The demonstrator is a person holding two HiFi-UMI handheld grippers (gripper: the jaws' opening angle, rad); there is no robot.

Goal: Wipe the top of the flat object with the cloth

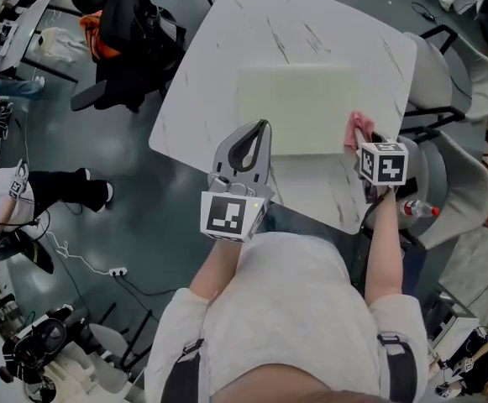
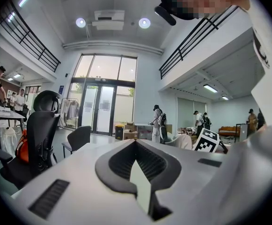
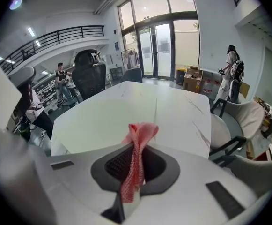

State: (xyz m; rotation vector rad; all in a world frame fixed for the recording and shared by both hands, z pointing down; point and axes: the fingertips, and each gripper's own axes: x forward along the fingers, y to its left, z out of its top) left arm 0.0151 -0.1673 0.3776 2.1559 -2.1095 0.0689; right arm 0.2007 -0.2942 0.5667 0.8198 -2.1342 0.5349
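A pale green flat board [image 1: 298, 107] lies on the white marble-patterned table [image 1: 218, 49]. My right gripper [image 1: 359, 138] is at the board's right edge, shut on a pink-red cloth [image 1: 357, 129]. In the right gripper view the cloth [image 3: 139, 134] sticks up bunched from between the jaws of the right gripper [image 3: 136, 146], with the board [image 3: 98, 121] spread out beyond it. My left gripper [image 1: 264, 126] hovers at the table's near edge, just short of the board's near left corner. It is shut and holds nothing; its own view shows the left gripper [image 2: 136, 142] pointing level into the room.
A black office chair [image 1: 130, 40] with an orange bag stands off the table's left side. Grey chairs [image 1: 449, 183] crowd the right side, with a water bottle [image 1: 418, 210] on one. A power strip [image 1: 118, 271] and cables lie on the floor. People stand far back [image 2: 158, 122].
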